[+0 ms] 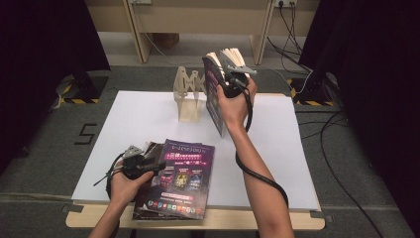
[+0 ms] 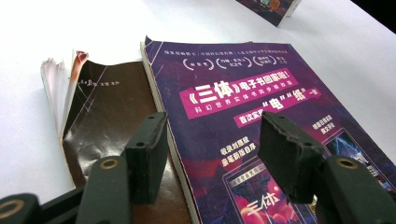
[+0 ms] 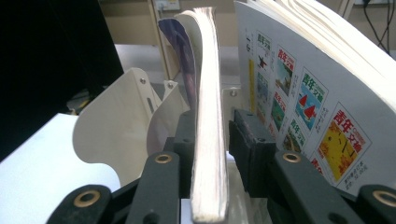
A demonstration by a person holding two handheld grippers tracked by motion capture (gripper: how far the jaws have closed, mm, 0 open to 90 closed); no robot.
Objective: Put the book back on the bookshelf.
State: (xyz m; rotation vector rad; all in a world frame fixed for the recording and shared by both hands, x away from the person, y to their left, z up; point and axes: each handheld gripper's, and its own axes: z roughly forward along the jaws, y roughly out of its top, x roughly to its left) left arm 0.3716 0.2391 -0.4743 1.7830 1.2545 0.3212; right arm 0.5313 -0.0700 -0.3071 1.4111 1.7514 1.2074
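A purple-covered book [image 1: 214,96] stands upright on its lower edge on the white table top [image 1: 143,114], just right of a pale wooden rack [image 1: 189,96]. My right gripper [image 1: 221,75] is at its upper part. In the right gripper view the book's page edge [image 3: 210,140] sits between the jaws, the left pad against it and a thin gap at the right pad [image 3: 250,149]: open. A white-backed magazine [image 3: 303,107] leans just to the right. My left gripper [image 2: 212,149] is open, low over another purple book [image 2: 224,102] lying on a brown book [image 2: 107,107] at the table's front left.
The rack's [image 3: 116,126] curved dividers rise just beyond the upright book. Past the table's far edge are a wooden frame [image 1: 138,34] and grey floor. Black cables [image 1: 341,163] lie on the floor at the right, and dark curtains hang on both sides.
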